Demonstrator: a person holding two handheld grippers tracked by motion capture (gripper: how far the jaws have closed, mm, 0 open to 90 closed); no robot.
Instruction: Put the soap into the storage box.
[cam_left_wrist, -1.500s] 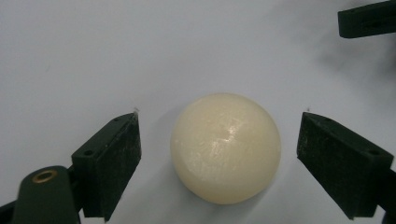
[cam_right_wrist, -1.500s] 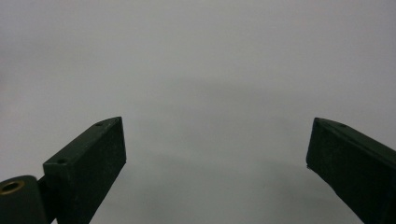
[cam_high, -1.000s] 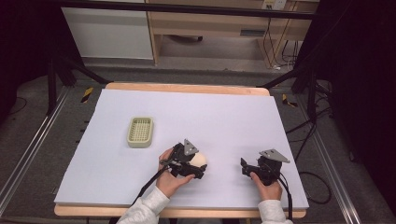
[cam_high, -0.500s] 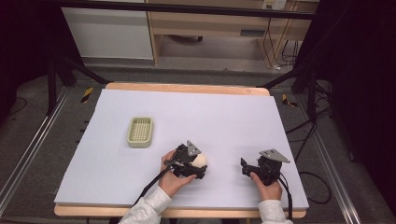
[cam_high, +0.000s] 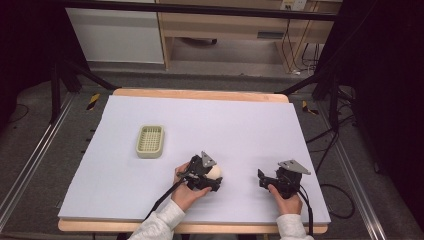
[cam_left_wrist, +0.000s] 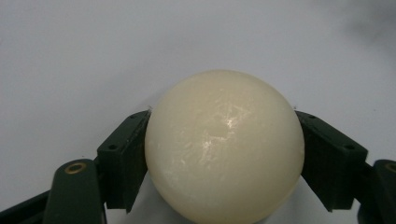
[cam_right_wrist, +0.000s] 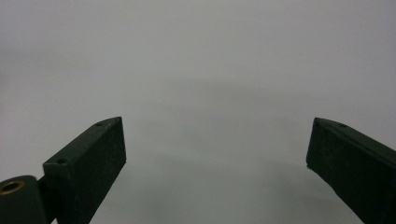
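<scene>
**Left gripper closes on a cream ball near the table's front edge**

Left gripper (cam_high: 214, 176) sits low on the white table (cam_high: 250, 125), toward the front and a little left of centre, held in the person's left hand (cam_high: 186, 192). Its jaws have just been closing, and in the left gripper view the two black pads (cam_left_wrist: 125, 158) now touch the cream ball (cam_left_wrist: 224, 144) on both sides, one against each flank, so the ball is clasped between them. The ball is smooth, glossy and round, resting on the table surface; in the high view it shows as a pale shape (cam_high: 215, 172) at the gripper's tip.

To the right, well apart from the ball, the right gripper (cam_high: 262, 179) lies on the table in the person's right hand (cam_high: 286, 197). In the right gripper view its jaws stand wide apart with bare table between them and nothing in their grasp.

A small pale green basket (cam_high: 150, 141) stands on the table behind and to the left of the left gripper, apart from both the ball and the hands.
</scene>
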